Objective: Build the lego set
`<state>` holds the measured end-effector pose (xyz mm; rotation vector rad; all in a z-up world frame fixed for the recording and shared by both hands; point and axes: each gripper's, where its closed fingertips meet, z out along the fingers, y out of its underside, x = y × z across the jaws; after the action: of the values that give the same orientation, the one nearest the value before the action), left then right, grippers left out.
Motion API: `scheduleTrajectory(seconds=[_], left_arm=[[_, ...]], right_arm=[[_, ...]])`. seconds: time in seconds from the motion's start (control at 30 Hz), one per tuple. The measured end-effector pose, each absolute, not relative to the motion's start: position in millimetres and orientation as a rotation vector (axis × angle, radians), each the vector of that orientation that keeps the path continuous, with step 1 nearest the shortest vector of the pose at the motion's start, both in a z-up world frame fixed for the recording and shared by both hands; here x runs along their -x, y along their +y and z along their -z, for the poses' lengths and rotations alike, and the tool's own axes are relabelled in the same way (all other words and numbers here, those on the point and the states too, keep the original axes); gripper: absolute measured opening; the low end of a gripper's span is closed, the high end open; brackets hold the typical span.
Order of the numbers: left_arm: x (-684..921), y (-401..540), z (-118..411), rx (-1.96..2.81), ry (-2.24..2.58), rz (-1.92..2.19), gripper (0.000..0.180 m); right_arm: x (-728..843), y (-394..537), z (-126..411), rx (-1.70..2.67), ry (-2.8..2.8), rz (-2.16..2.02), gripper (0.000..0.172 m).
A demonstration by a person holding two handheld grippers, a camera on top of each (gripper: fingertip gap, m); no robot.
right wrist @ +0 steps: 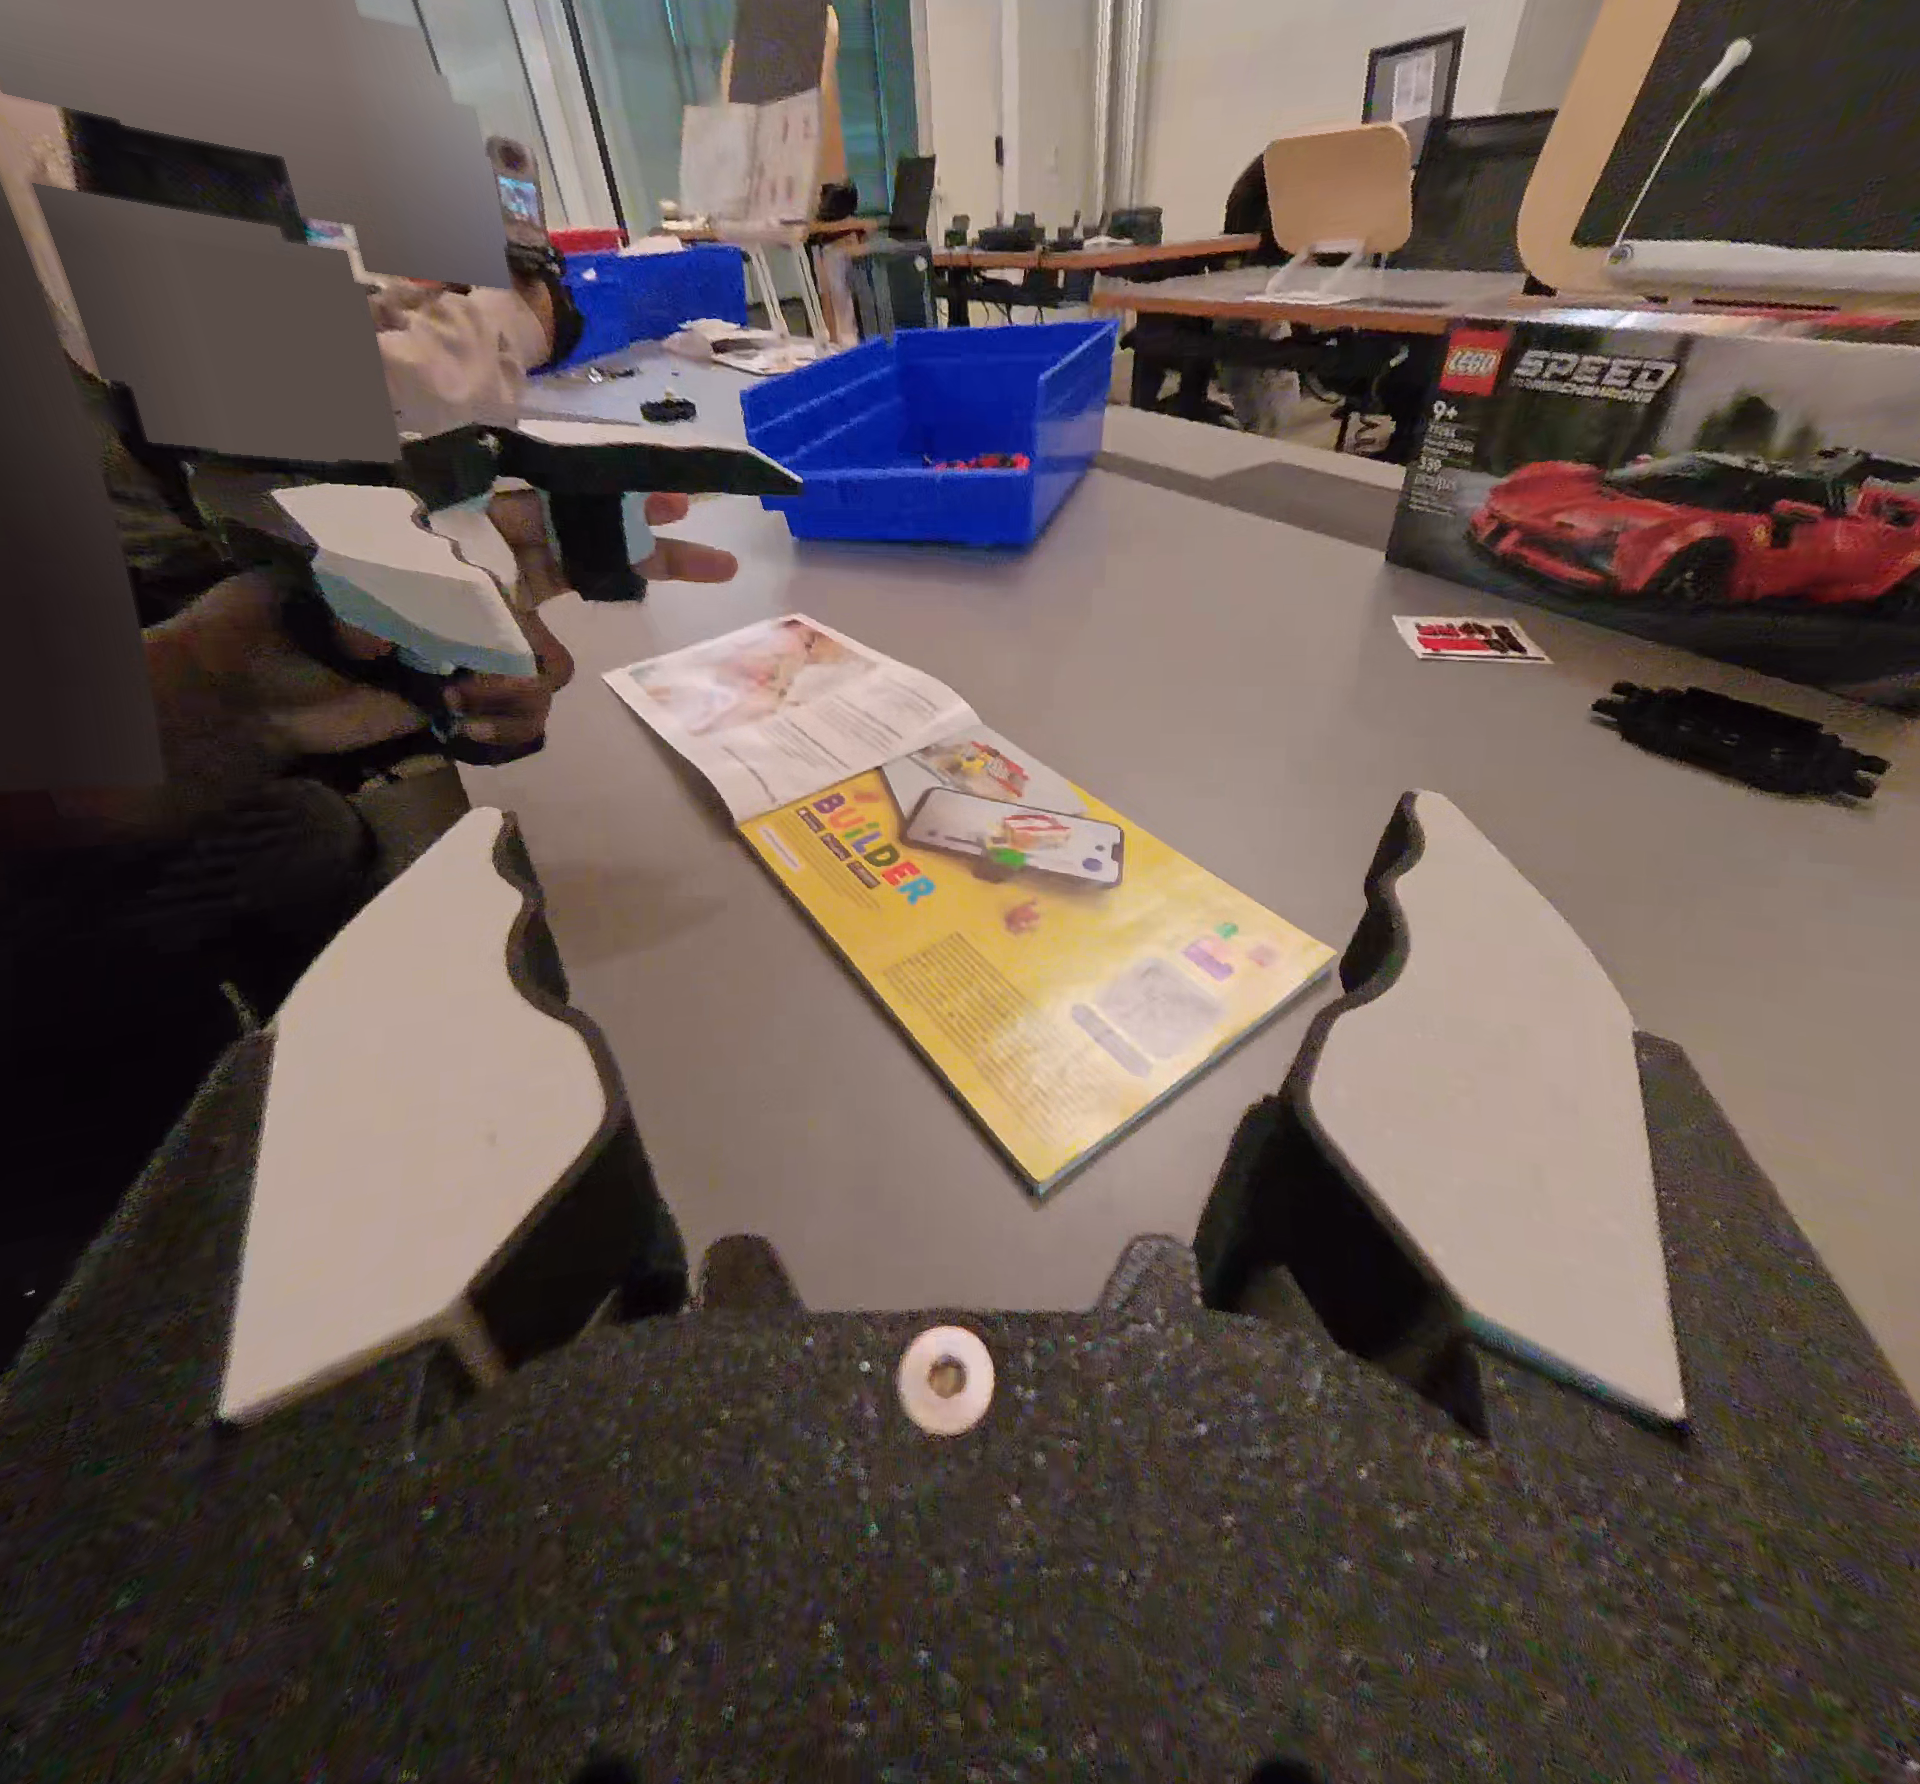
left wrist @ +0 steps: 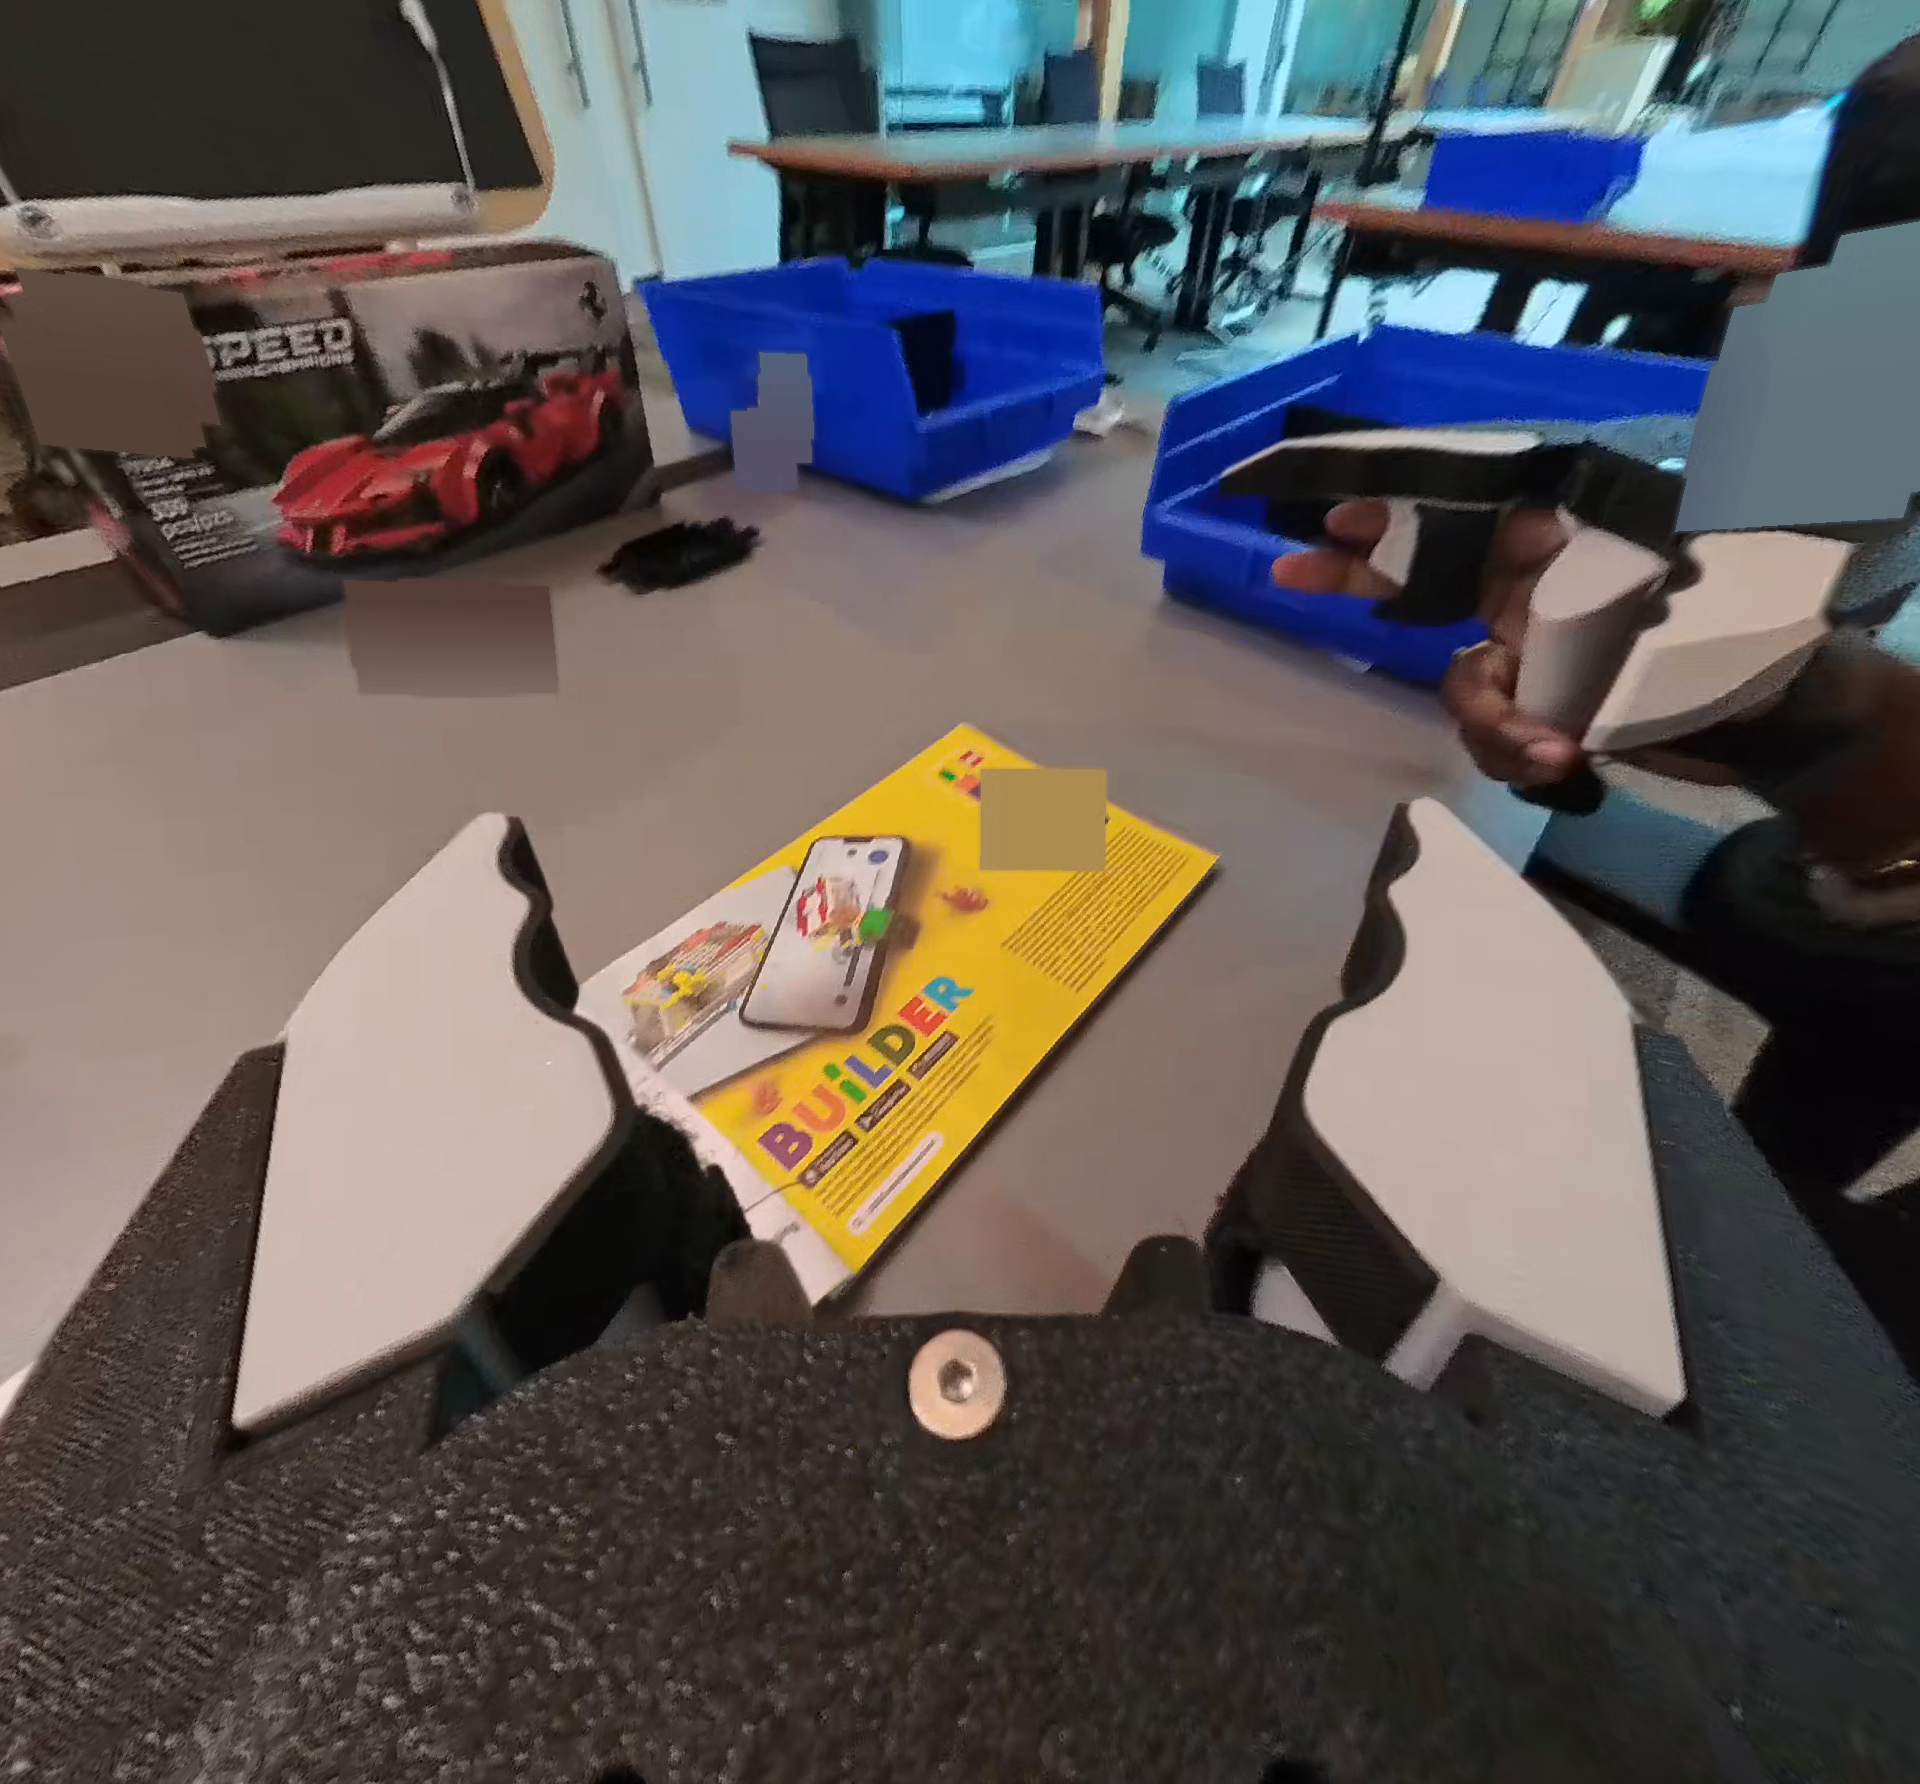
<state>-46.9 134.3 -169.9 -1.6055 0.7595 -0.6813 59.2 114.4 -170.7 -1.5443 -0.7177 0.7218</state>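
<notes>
A yellow instruction booklet (left wrist: 935, 986) lies flat on the grey table (left wrist: 260, 799), with a white page folded out at one end (right wrist: 790, 706). My left gripper (left wrist: 961, 830) is open and empty above the booklet's near end. My right gripper (right wrist: 956, 820) is open and empty, with the booklet (right wrist: 1039, 955) lying on the table between and beyond its fingers, not touched. In each view the other gripper shows farther off, held in a hand: the right one (left wrist: 1558, 591) in the left wrist view, the left one (right wrist: 468, 550) in the right wrist view.
A toy car box (left wrist: 395, 425) stands at the table's side, also in the right wrist view (right wrist: 1683, 477). A black brick piece (left wrist: 681, 555) and a small sticker sheet (right wrist: 1470, 638) lie near it. Blue bins (left wrist: 883, 373) (left wrist: 1382, 487) sit at the far side.
</notes>
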Motion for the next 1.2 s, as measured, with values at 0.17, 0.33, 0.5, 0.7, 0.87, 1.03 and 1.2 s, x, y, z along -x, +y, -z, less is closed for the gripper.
scheduleTrajectory(seconds=[0.17, 0.33, 0.5, 0.7, 0.87, 1.03, 1.2], left_arm=[[40.6, 120.9, 154.8, 1.461, 0.741, 0.897, 0.136], [42.9, 119.7, 148.9, 1.425, 0.683, 1.026, 0.130], [44.4, 107.0, 153.7, 1.345, 0.845, 0.956, 0.060], [37.4, 118.2, 199.7, 1.564, 1.214, 0.602, 0.000], [8.5, 121.5, 239.3, 1.602, 1.530, 0.499, 0.059], [-23.5, 122.8, 276.7, 1.583, 1.709, 0.507, 0.050], [-20.1, 119.1, 288.3, 1.624, 1.710, 0.659, 0.041]], right_arm=[[-59.6, 108.9, 166.1, 1.486, -0.714, -0.765, 0.120], [-53.1, 107.7, 172.2, 1.441, -0.740, -0.745, 0.089], [-52.6, 105.2, 185.3, 1.452, -0.860, -0.655, 0.010], [-74.4, 111.7, 190.7, 1.468, -0.985, -0.438, 0.003], [-85.5, 112.9, 242.4, 1.628, -1.323, -0.261, 0.053], [-86.7, 121.9, 272.4, 1.645, -1.569, -0.184, 0.048], [-81.1, 135.8, 276.4, 1.594, -1.633, -0.155, 0.045]])
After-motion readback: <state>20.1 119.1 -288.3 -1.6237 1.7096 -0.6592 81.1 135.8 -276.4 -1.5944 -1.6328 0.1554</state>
